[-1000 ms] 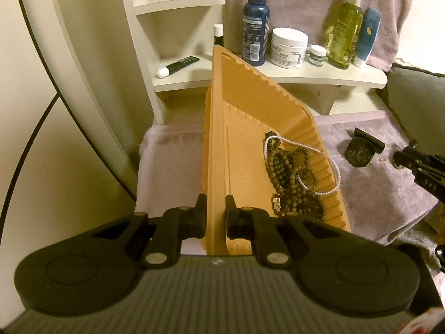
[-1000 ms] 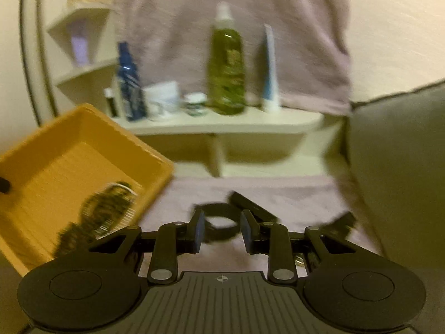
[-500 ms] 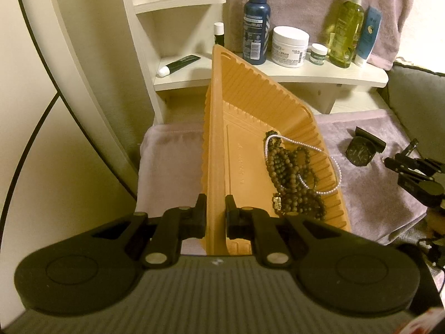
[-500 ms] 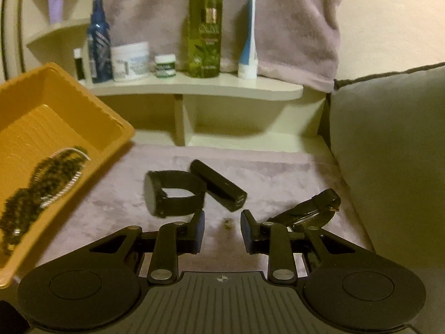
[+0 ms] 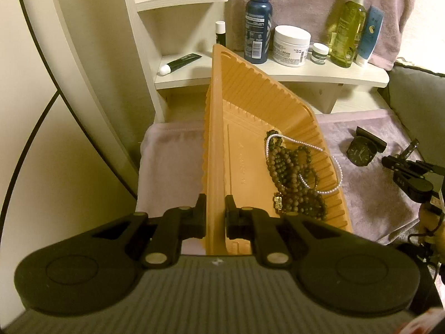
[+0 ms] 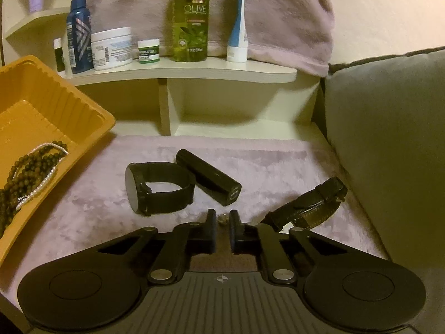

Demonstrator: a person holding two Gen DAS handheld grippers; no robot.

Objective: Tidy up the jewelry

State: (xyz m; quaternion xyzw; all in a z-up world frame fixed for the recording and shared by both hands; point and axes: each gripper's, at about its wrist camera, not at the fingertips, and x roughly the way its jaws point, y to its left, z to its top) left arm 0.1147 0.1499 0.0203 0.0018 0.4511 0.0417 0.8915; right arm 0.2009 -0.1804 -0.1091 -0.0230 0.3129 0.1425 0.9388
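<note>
You face a cream wall (image 6: 389, 8) and pale shelves (image 6: 194, 69), with a grey cushion (image 6: 389, 139) to your right under warm light.

The tray (image 5: 250, 117) looks like thin moulded plastic, orange, with ribbed walls and a dull sheen. In it lie matt brown beads (image 5: 292, 172), perhaps wood, and a glossy pearl strand (image 5: 328, 156). The cloth (image 6: 250, 156) underneath is plush, with a soft nap. The watch (image 6: 155, 189) has a smooth, faintly shiny face and a matt woven-looking band; the tube (image 6: 208, 178) beside it is smooth black with a satin finish. The strap (image 6: 308, 203) looks like glossy leather. The shelf (image 6: 194, 69) is smooth, painted pale. The olive bottle (image 6: 192, 16) is clear, glossy plastic. The cushion (image 6: 389, 139) is matt fabric.
</note>
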